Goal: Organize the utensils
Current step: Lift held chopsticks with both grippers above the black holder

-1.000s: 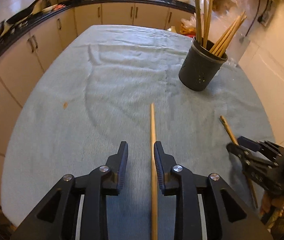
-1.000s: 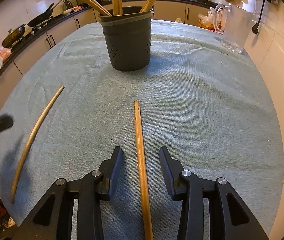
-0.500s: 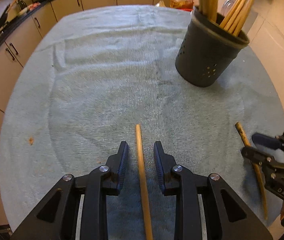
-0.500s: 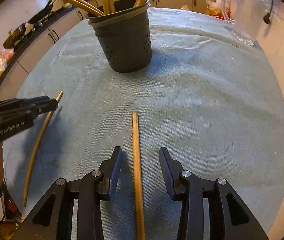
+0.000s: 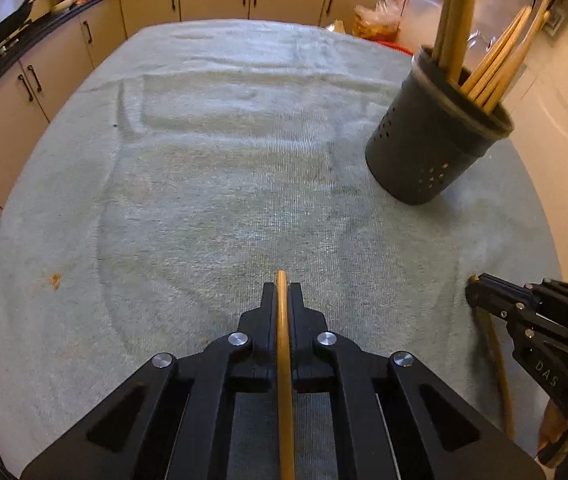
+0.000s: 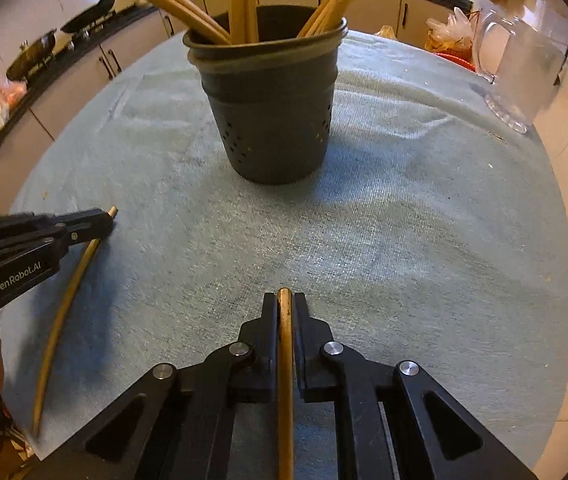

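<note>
Your left gripper point(image 5: 282, 294) has just closed its fingers on a wooden stick point(image 5: 284, 360); your right gripper point(image 6: 285, 304) has just closed on a second stick point(image 6: 285, 380). Both sticks lie along a pale blue-green towel point(image 5: 212, 184) covering the table, their near ends cut off at the picture edge. Farther on stands a dark perforated holder point(image 6: 270, 120) with more sticks in it, tops cropped. A clear jug point(image 6: 520, 68) sits to its right. Beyond, cream cabinets point(image 5: 212, 0) under a dark counter; the pans point(image 6: 40, 52) there are blurred.
</note>
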Available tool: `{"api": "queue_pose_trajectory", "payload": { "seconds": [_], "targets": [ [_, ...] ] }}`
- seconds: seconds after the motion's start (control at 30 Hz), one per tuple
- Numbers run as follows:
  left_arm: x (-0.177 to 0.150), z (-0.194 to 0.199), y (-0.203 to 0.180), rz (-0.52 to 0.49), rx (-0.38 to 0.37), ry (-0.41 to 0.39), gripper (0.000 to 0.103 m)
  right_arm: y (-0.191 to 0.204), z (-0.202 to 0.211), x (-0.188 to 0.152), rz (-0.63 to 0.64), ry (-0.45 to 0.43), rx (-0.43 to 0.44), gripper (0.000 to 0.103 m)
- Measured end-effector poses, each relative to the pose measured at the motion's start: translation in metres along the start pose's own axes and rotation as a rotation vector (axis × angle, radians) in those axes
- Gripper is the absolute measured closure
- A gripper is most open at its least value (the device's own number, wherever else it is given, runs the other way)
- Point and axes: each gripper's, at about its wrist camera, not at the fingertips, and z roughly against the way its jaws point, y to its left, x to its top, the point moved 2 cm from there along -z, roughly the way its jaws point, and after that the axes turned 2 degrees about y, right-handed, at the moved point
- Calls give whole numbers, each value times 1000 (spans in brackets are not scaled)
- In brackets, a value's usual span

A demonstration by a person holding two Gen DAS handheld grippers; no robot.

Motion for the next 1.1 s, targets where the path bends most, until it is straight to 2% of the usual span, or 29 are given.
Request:
{"api": "queue_pose_trajectory", "payload": {
  "seconds": [0.13,0.37,0.6,0.73,0.9,1.1],
  "targets": [
    [-3,32,-3,-5,-35,-72,98,-1,22,2,-33,-81,37,95],
    [-6,107,-19,-12,-74,-268,98,5,93,2,-36,-307,24,95],
    [-27,173,-37,-33,-56,-452,98,12,157,-17,-68,-542,19,95],
    [-41,189,-41,-43,-31,-495,98,16,171,-33,-92,-623,0,95],
    [-58,201,-45,-51,40,-549,98,14,188,-56,-138,-697,-27,95],
    [-70,212,-46,-36,30,-544,98,14,210,-75,-168,-749,-31,95]
  ]
}}
